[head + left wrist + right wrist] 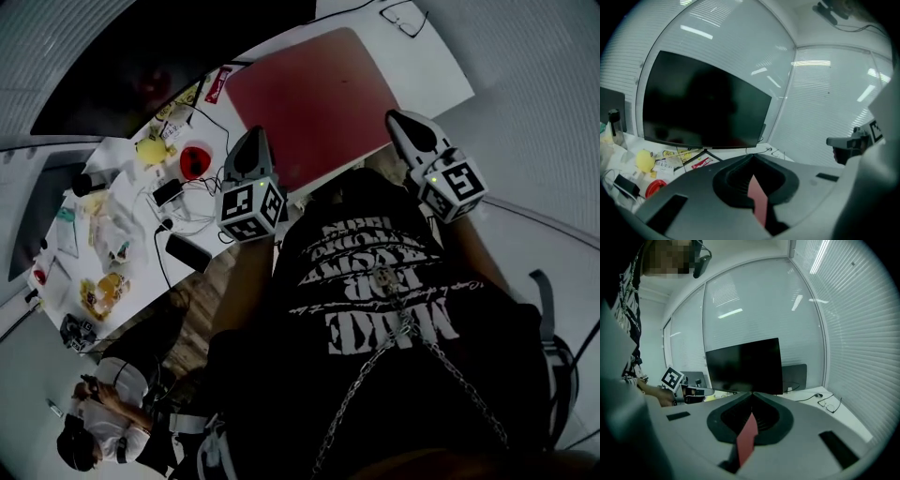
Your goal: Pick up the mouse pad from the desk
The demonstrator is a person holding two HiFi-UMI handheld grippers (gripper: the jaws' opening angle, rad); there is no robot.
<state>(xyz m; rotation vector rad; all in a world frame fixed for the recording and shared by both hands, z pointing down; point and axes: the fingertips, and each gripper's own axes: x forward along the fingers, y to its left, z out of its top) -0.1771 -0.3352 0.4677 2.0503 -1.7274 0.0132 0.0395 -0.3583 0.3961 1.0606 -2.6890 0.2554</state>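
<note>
Pinching the red mouse pad [314, 103] at its near end, the left gripper [251, 139] and right gripper [405, 120] each have jaws pressed shut on it, one at either side; the pad spreads over the white desk [436, 66], beside a dark monitor [122, 66]

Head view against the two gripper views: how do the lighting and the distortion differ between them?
Head view: dim and underexposed, the red mouse pad looks dull, the corners are vignetted. Left gripper view: strong wide-angle bending of the monitor, light streaks glaring on the blinds. Right gripper view: brighter, with similar streaks on the glass partition.
</note>
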